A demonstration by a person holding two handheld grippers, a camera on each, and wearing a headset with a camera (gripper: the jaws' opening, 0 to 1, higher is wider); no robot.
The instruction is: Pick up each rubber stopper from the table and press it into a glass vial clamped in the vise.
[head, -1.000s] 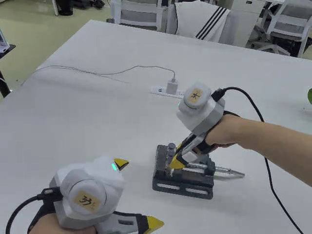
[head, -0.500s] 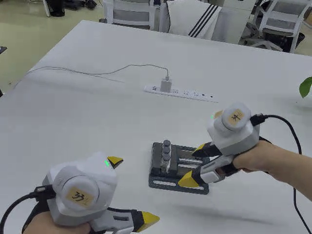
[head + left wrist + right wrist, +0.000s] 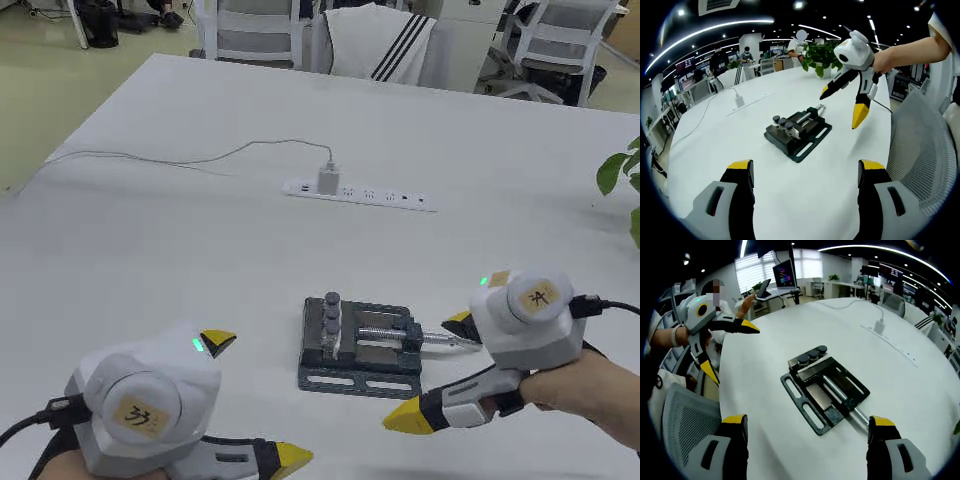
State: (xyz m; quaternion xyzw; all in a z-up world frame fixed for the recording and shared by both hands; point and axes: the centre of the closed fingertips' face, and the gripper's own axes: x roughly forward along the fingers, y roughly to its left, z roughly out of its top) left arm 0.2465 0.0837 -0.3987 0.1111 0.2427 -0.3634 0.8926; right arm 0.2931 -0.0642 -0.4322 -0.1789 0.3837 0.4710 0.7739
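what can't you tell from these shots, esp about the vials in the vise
Glass vials: head view, too small, and the stoppers and the jaws of the vise cover most of the glass; how deep each stopper sits is unclear.
Left gripper: head view, its handle is cut off by the bottom edge.
Plant: head view, cut off by the right edge.
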